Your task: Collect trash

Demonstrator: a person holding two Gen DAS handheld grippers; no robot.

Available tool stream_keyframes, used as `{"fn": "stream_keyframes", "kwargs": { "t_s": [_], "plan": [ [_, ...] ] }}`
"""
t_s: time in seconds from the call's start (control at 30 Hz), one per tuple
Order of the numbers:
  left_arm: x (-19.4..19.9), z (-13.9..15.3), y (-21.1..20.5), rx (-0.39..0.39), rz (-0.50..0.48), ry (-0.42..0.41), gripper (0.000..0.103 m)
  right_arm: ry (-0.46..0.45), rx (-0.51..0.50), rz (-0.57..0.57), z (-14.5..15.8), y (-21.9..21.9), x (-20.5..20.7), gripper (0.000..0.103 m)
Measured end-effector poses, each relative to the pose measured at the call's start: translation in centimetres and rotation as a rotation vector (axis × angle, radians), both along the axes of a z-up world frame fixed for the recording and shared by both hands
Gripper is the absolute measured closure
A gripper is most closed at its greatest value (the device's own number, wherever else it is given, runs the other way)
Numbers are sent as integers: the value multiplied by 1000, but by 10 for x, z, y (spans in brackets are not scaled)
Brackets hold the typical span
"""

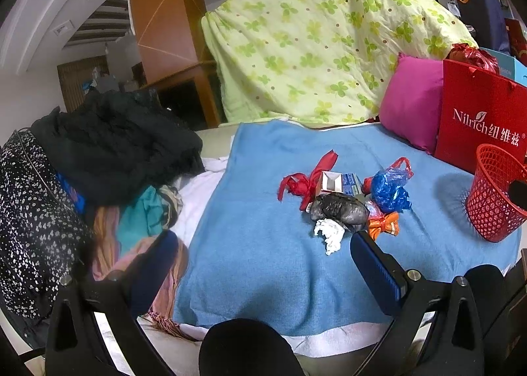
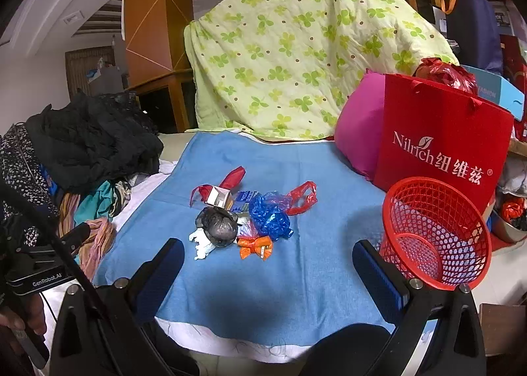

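nothing collected yet: left gripper [image 1: 263, 254] and right gripper [image 2: 268, 264] both released (empty); next, pinch white tissue [image 2: 201, 242] left of red basket [image 2: 434, 231].

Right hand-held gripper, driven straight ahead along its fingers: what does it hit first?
Probably the blue cloth first, since the open right hand-held gripper tilts down at it. Skimming above, the orange wrapper at the near edge of the trash pile looks next; depth is unclear.
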State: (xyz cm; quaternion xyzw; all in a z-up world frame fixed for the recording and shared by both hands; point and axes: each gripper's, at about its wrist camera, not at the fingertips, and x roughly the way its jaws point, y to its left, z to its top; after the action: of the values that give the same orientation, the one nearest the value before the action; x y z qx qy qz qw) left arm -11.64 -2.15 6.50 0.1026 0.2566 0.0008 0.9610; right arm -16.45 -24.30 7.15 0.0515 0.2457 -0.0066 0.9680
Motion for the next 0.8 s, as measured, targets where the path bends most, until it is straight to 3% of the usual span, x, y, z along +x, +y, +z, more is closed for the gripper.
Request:
{"fn": "stream_keyframes", "kwargs": {
  "t_s": [0.43,0.6,0.8],
  "plan": [
    [-1,-5,-3,11,-7,11,0,2,15,0,-2,0,-1,0],
    [-1,-6,-4,13,-9,15,0,41,-21,-3,-6,4,2,0],
    [0,-8,-4,14,-11,20,0,66,10,-1,-7,4,4,0]
  ]
}}
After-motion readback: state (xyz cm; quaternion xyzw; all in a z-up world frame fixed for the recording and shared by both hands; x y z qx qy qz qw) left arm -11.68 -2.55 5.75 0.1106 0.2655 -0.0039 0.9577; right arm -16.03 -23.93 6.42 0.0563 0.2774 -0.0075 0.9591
